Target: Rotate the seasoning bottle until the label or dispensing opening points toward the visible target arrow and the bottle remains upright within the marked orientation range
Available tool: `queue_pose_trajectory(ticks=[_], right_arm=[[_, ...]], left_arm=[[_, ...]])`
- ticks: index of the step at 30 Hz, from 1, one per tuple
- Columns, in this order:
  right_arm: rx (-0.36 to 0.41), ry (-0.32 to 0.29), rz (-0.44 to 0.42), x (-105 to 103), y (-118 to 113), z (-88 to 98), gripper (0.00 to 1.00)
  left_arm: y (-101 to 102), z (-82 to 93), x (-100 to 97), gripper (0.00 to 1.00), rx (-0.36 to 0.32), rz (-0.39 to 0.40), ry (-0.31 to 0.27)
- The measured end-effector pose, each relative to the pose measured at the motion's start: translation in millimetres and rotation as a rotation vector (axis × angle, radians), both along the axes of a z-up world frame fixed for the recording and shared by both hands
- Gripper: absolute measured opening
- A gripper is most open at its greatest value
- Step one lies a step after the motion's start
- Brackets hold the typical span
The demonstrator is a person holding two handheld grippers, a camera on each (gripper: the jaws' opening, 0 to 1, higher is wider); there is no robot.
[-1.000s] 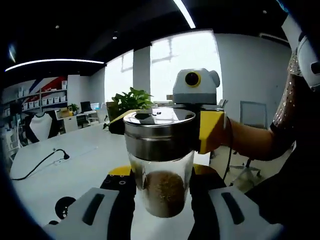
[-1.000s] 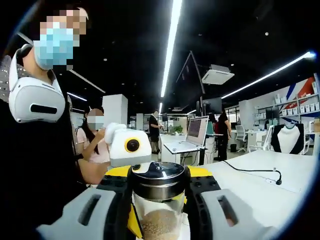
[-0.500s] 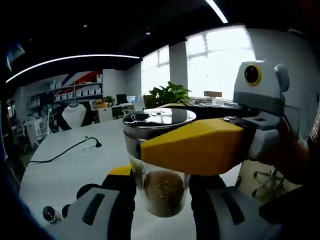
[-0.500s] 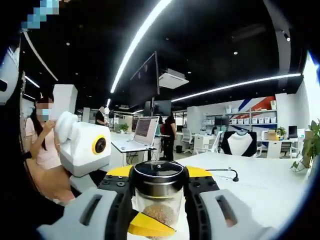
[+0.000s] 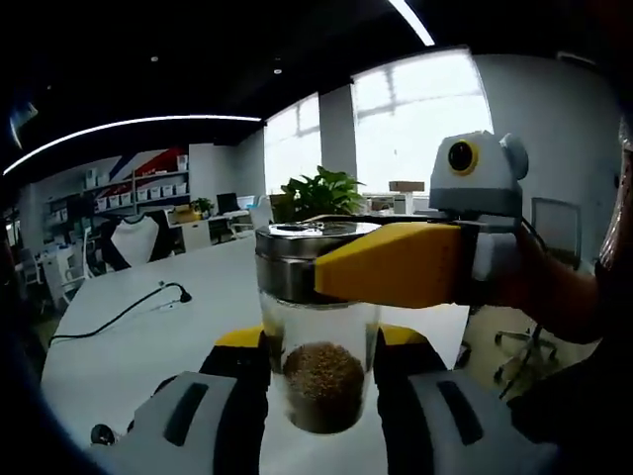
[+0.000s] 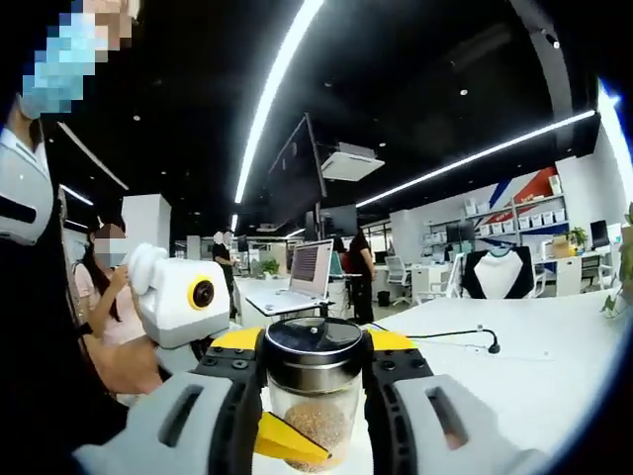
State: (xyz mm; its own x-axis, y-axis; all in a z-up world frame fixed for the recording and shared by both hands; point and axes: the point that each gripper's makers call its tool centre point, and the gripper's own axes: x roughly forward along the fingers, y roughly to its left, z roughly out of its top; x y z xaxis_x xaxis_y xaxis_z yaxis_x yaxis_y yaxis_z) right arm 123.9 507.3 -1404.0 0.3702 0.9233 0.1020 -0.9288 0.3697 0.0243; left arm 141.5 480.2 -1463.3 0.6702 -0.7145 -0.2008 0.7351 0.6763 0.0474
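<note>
We hold the seasoning bottle (image 5: 321, 341) upright at 12 o'clock: left gripper (image 5: 318, 421) clamps its glass, right gripper (image 6: 315, 421) its lid (image 6: 315, 348).

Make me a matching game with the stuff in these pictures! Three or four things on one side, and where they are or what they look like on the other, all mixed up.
Things:
1. seasoning bottle
2. bottle lid
3. black cable
4. potted plant

Descriptions:
A. shiny metal, gripped between the right gripper's jaws
B. lying across the white table
C. clear glass, brown grains inside, between the left gripper's jaws
D. green leaves, standing in front of the bright window

Pairs: 1-C, 2-A, 3-B, 4-D
</note>
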Motion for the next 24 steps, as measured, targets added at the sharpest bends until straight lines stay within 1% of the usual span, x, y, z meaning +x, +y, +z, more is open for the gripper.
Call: queue_pose_trajectory(ticks=[1,2,3,4,7,8,10,11,12,15,17,20,21,22,23,24], right_arm=[[0.003,0.012,0.035,-2,0,0.0,0.35],[0.001,0.016,0.044,-2,-1,-0.4,0.35],[0.012,0.033,0.076,-4,-1,-0.4,0.35],[0.019,0.034,0.103,-7,-2,-0.1,0.35],[0.073,0.052,0.194,-14,-6,3.1,0.35],[0.089,0.052,0.233,-18,-8,4.2,0.35],[0.104,0.040,0.292,-25,-11,6.1,0.35],[0.105,0.042,0.302,-26,-12,6.4,0.35],[0.105,0.027,0.326,-30,-13,7.9,0.35],[0.090,0.003,0.346,-35,-15,10.0,0.35],[0.086,-0.002,0.342,-35,-15,10.3,0.36],[0.102,-0.010,0.308,-32,-14,12.7,0.36],[0.100,-0.007,0.259,-27,-12,12.5,0.36],[0.096,-0.008,0.245,-26,-11,12.1,0.36],[0.091,-0.007,0.212,-21,-11,11.6,0.36],[0.081,-0.003,0.140,-13,-9,10.3,0.36]], left_arm=[[-1,0.2,-1.9,0.43,-0.008,-0.021,0.009],[-2,-0.2,-3.6,0.43,-0.014,-0.036,0.019],[-3,-0.2,-4.3,0.43,-0.015,-0.043,0.022],[-4,0.0,-5.7,0.43,-0.016,-0.055,0.026],[-10,3.0,-14.6,0.43,-0.027,-0.134,0.038],[-12,4.2,-18.3,0.43,-0.028,-0.167,0.039],[-16,5.9,-22.0,0.44,-0.029,-0.201,0.032],[-18,6.4,-24.4,0.44,-0.031,-0.218,0.035],[-21,7.8,-26.6,0.44,-0.033,-0.236,0.030],[-25,9.4,-29.5,0.44,-0.028,-0.246,0.022],[-27,10.2,-27.9,0.44,-0.010,-0.228,0.003],[-25,12.9,-22.6,0.44,-0.029,-0.179,0.000],[-22,13.7,-17.4,0.44,-0.045,-0.130,0.003],[-19,13.2,-14.5,0.44,-0.046,-0.102,0.003],[-15,12.5,-9.2,0.44,-0.039,-0.053,-0.005],[-11,12.0,-5.6,0.44,-0.034,-0.017,-0.009]])
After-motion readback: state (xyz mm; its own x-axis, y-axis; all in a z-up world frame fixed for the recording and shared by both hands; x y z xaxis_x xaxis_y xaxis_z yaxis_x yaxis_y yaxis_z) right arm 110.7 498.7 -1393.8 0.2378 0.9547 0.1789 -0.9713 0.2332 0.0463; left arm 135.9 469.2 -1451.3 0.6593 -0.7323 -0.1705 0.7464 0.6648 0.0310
